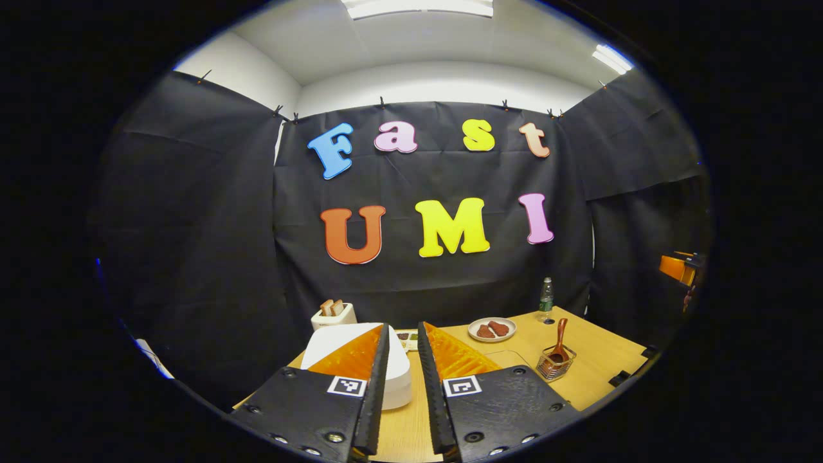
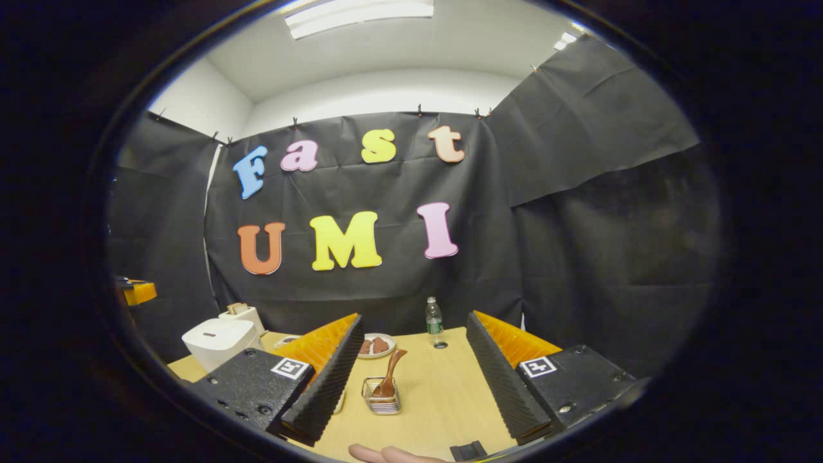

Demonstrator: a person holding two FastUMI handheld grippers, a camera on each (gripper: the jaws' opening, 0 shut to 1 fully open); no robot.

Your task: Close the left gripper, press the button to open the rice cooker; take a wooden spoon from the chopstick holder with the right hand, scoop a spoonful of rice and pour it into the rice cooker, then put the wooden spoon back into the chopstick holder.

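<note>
Left hand-held gripper [image 1: 403, 331], fingers nearly together with a narrow gap, hovers over the closed white rice cooker [image 1: 350, 347], while the right hand-held gripper [image 2: 411, 321], fingers wide apart, frames the wooden spoon [image 2: 391, 372] upright in the chopstick holder [image 2: 382, 402] at 6 o'clock on the desk [image 2: 443, 392].

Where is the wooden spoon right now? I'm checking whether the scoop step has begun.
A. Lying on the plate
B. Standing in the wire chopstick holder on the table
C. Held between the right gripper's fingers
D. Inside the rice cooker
B: the wooden spoon stands in the chopstick holder on the table, ahead of the open right gripper, which touches nothing.
</note>
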